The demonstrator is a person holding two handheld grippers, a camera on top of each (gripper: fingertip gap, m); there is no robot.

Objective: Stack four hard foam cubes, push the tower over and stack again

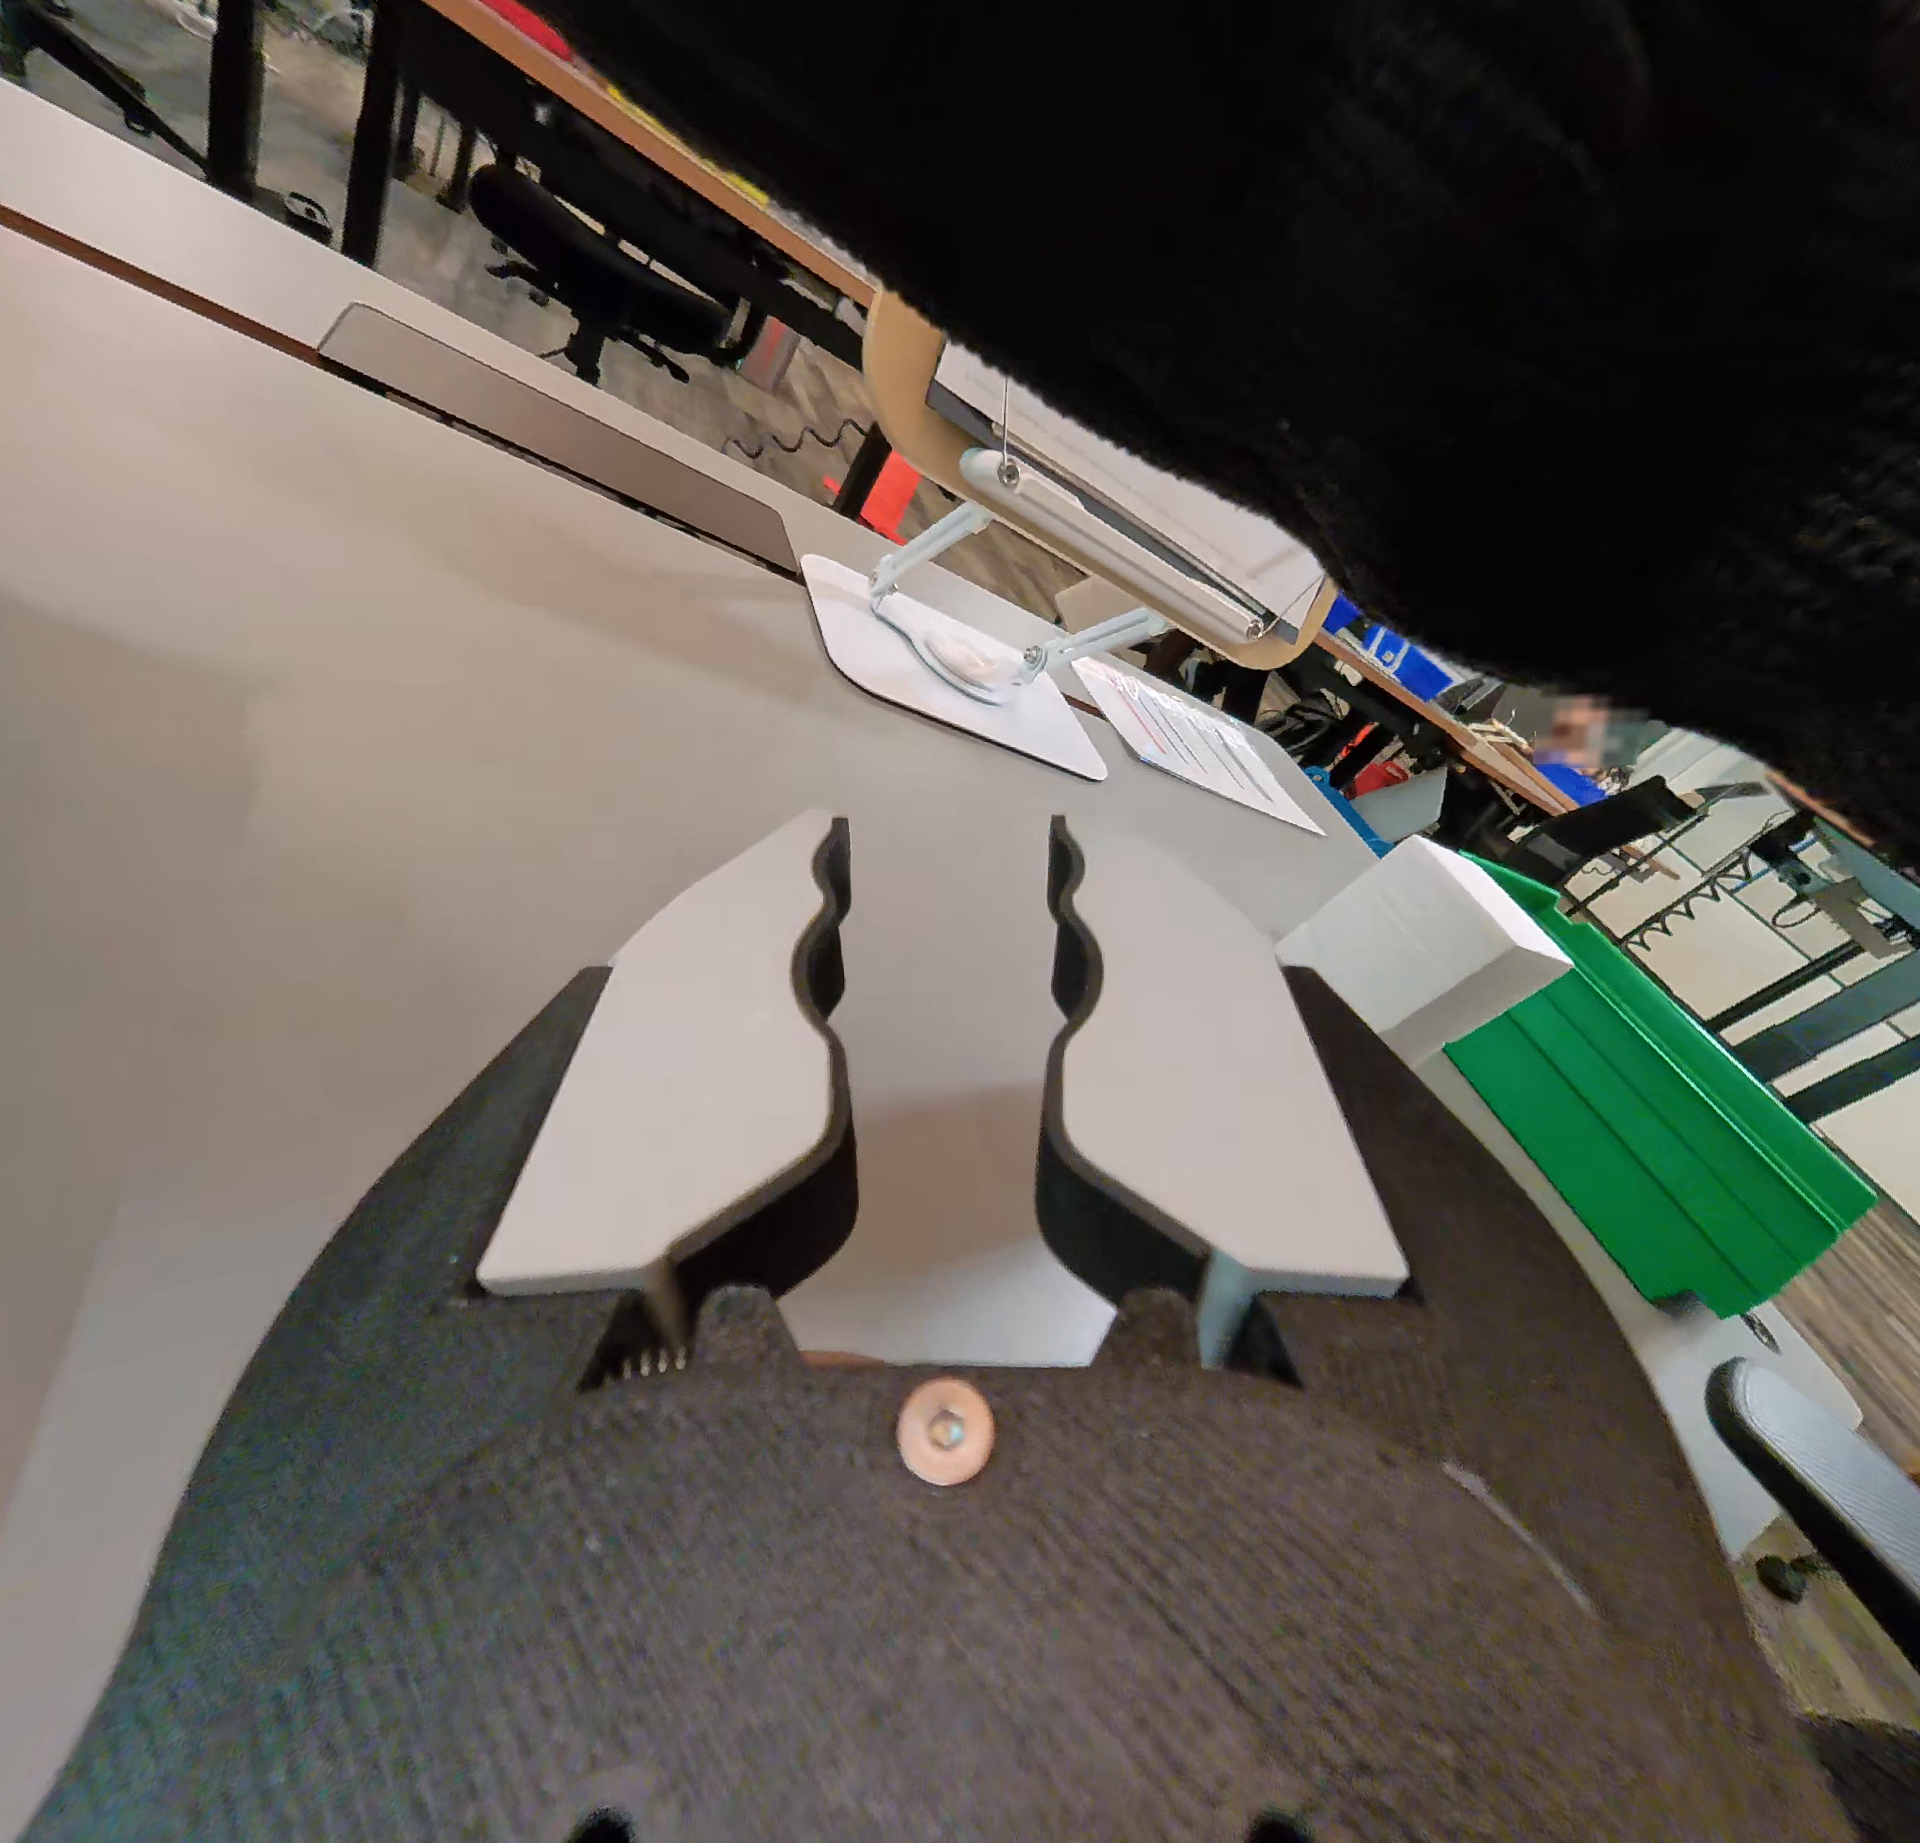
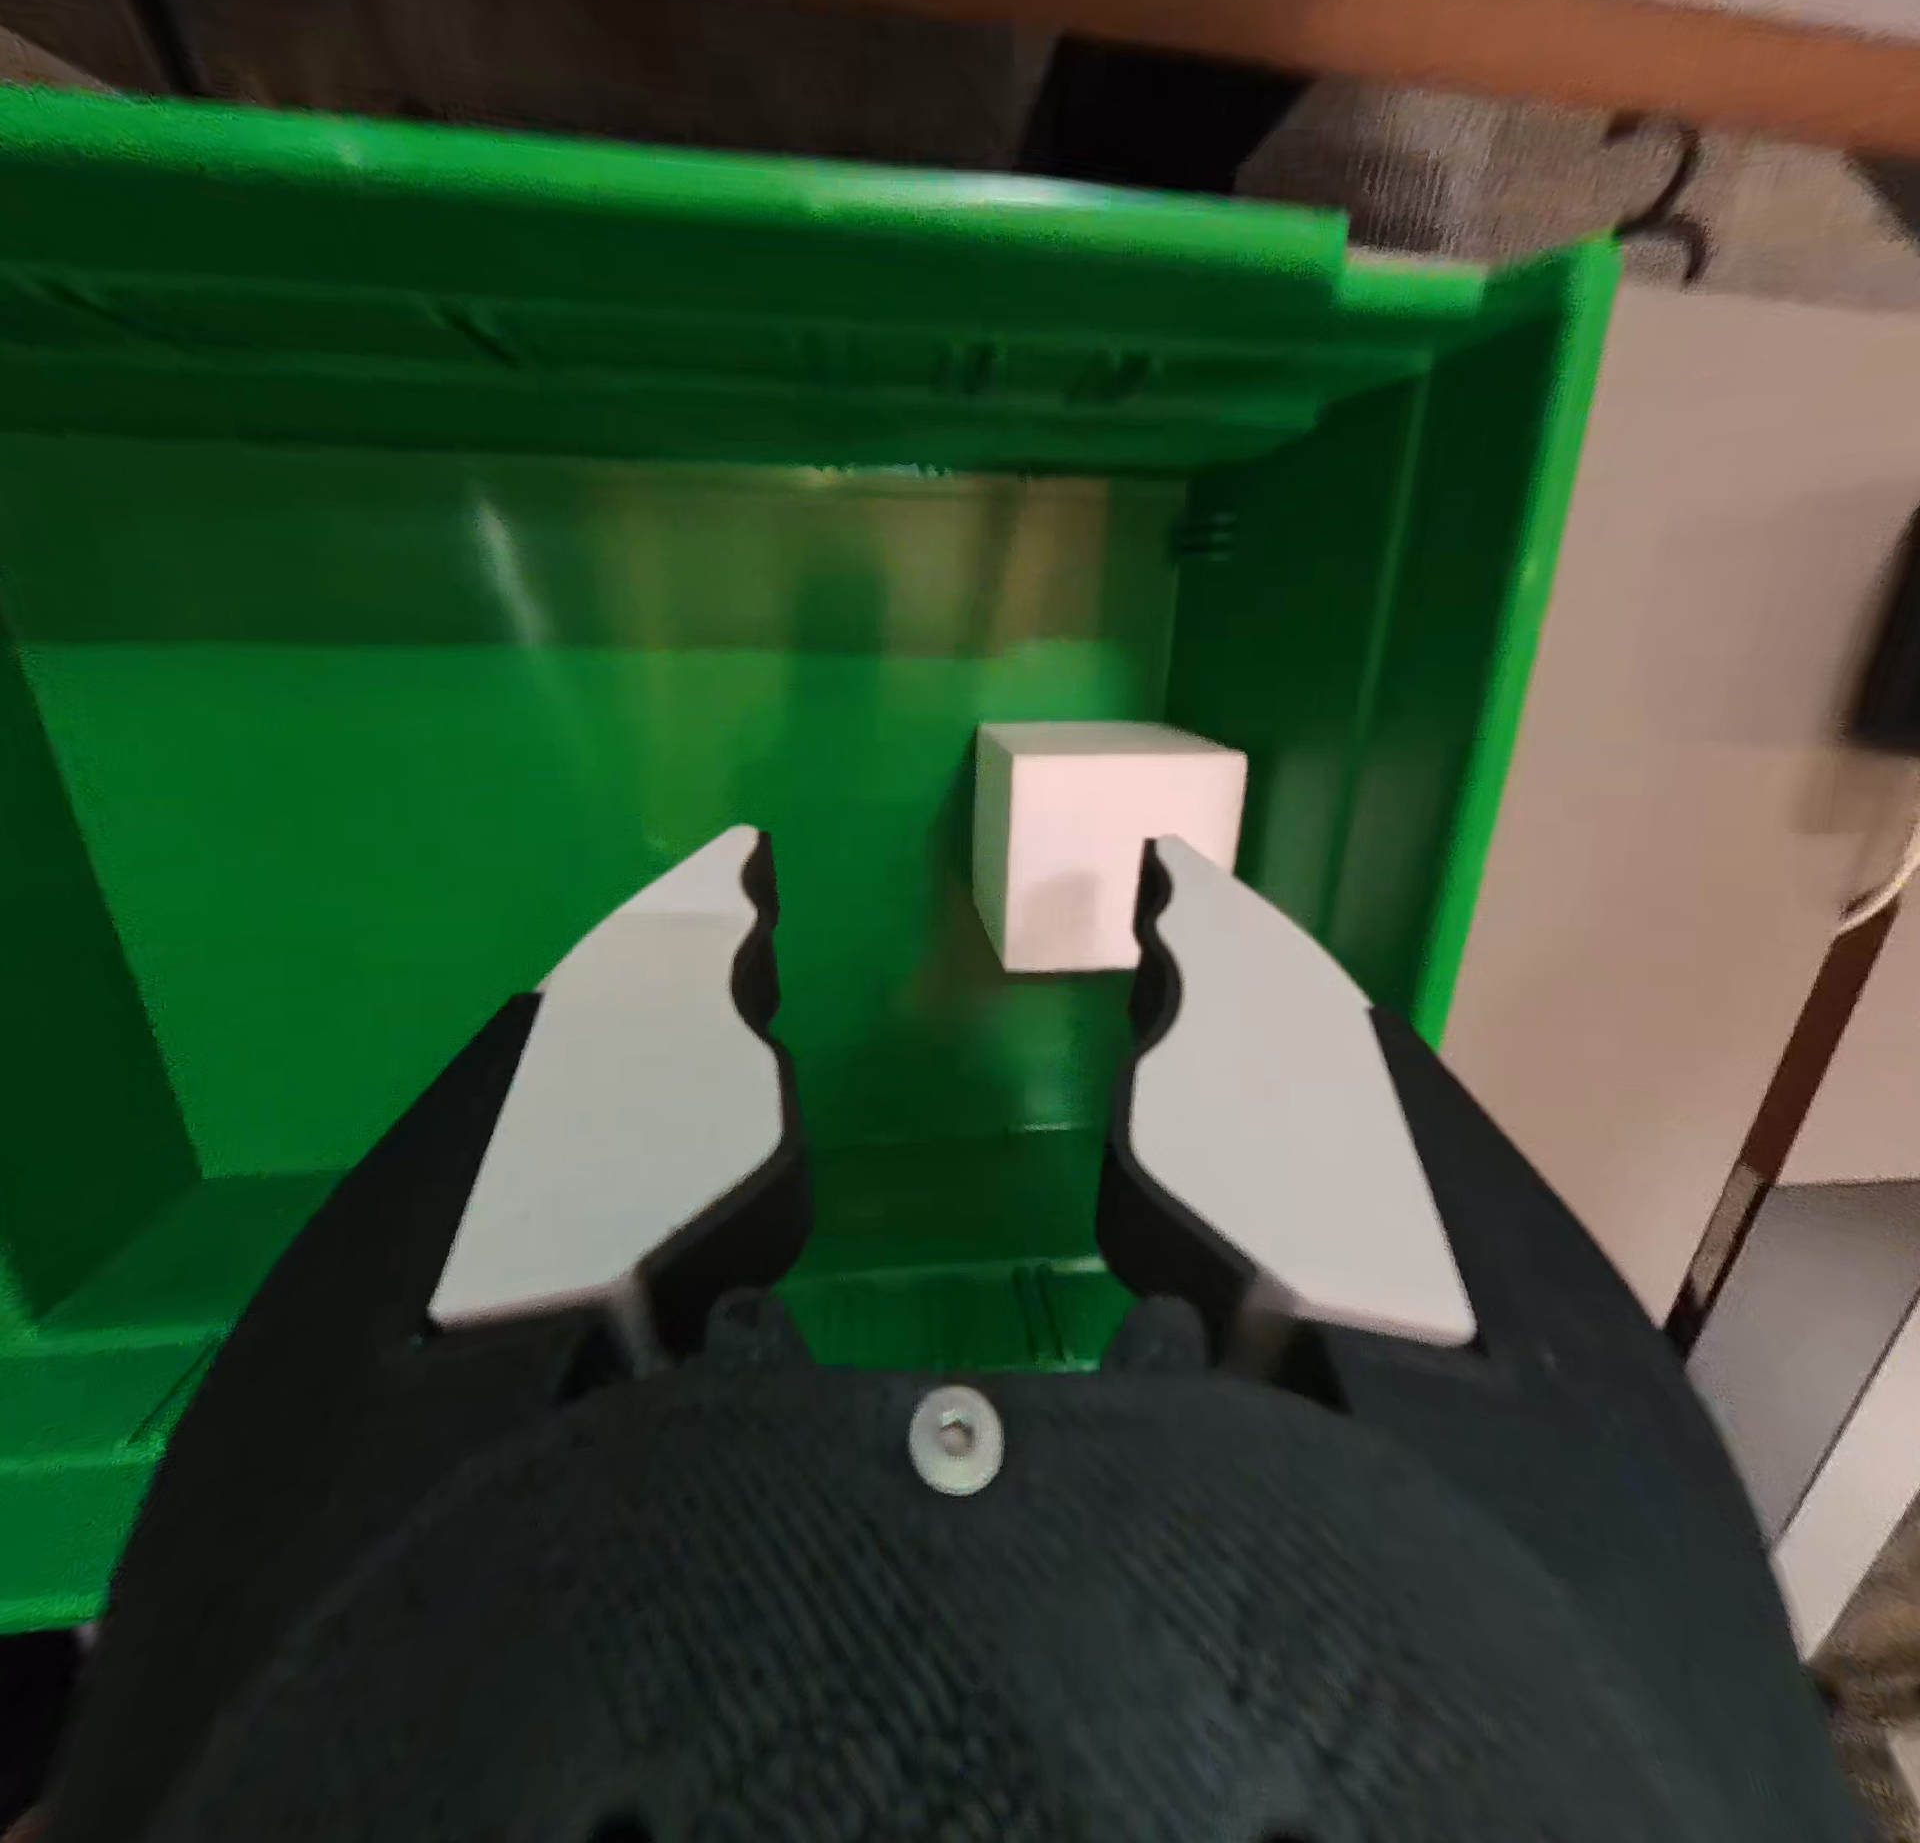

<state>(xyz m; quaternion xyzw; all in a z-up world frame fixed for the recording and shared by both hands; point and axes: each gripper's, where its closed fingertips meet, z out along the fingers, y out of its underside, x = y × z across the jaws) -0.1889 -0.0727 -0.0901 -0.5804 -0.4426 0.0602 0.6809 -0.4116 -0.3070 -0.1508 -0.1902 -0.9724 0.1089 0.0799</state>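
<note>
In the right wrist view a white foam cube lies on the floor of a green bin, near its right wall. My right gripper is open and empty, reaching into the bin, with its right fingertip in front of the cube's lower right corner. In the left wrist view my left gripper is open and empty above the pale table. White foam cubes stand stacked to its right, against the green bin.
A white lamp base with a folding arm and a printed sheet lie on the table ahead of the left gripper. A black sleeve fills the top of that view. Desks and office chairs stand beyond the table edge. My hands' fingertips stand some 30 cm from each other.
</note>
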